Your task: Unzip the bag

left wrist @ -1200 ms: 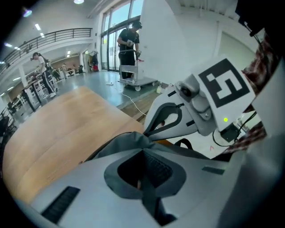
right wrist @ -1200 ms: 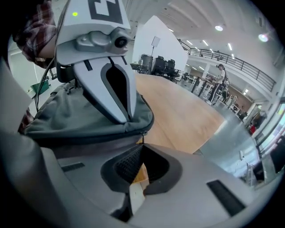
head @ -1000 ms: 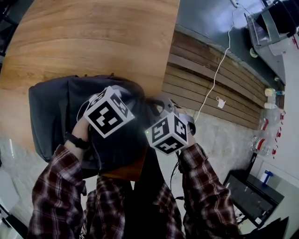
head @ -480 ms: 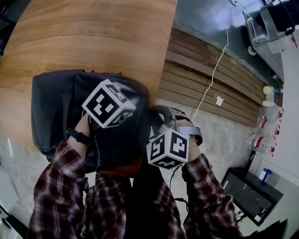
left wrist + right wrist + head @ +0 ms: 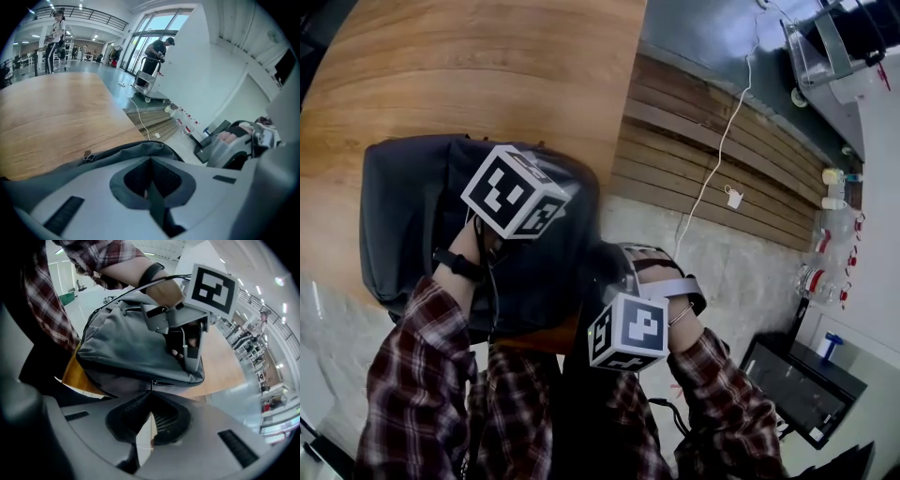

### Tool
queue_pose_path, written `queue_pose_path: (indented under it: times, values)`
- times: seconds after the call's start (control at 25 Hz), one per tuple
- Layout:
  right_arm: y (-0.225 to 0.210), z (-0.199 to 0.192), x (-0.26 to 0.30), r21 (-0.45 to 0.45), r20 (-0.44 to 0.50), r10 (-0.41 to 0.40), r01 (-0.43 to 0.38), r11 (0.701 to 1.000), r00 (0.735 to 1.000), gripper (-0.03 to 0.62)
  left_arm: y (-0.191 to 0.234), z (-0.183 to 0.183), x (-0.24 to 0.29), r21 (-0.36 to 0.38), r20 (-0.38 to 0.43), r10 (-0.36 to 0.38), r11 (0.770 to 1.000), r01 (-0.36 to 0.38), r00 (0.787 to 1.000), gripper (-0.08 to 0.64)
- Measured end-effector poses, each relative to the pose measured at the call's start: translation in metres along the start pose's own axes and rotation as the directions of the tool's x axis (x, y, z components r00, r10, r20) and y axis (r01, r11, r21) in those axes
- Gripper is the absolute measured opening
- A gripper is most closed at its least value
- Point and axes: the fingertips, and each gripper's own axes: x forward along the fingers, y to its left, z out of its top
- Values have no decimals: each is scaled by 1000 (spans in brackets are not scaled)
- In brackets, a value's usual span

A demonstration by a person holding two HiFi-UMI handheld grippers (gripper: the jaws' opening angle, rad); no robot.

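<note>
On the near edge of the wooden table (image 5: pixel 487 75), close against the person, lies the dark grey bag (image 5: pixel 403 216), a soft backpack on its side.

Over the bag's upper face sits the left gripper (image 5: pixel 150 161). Its jaws are drawn together right at the cloth, apparently nipping a fold of it, and a ridge of grey fabric rises directly ahead of the tips. A spare metal puller (image 5: pixel 87 156) lies loose on the seam further along, untouched.

Further right, off the bag's side and low toward the person, is the right gripper (image 5: pixel 151 392). Its jaws are closed to a point on the small zipper pull (image 5: pixel 151 382), where the track runs along the bag's side seam.

The bag looks limp rather than stiff: the cloth sags and creases, so the track will likely buckle and bunch ahead of the slider unless it is kept taut. It also seems light enough to slide on the smooth wood, which makes the left-hand hold worthwhile as an anchor. That hold is best taken on fabric close beside the track.

The pull is tiny, hard and probably slippery. It wants a firm pinch on its flat tab, and a draw in line with the seam rather than away from it.
</note>
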Motion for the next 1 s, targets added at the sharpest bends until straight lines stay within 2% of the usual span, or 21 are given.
queue_pose_path:
  times: [0.12,0.4,0.52,0.72,0.88,1.0]
  values:
    - [14,6,-10,79,39,9,-12,997,999,9,2,3,-2,-12,12,14,1000,-14,1000,5]
    - [45,18,-32,225,125,14,-42,973,992,9,28,19,-11,-44,66,135,990,-132,989,6]
    - [57,22,-38,298,176,18,-70,952,984,9,51,28,-18,-59,105,223,974,-217,969,6]
    - [45,18,-30,406,211,-70,-22,914,975,9,81,31,-32,-110,151,302,952,-287,941,5]
    - [26,7,-14,452,203,-112,8,892,973,9,106,20,-49,-165,176,355,930,-328,918,5]
    - [9,5,-2,457,201,-132,26,889,971,9,123,2,-66,-199,177,410,905,-376,895,5]
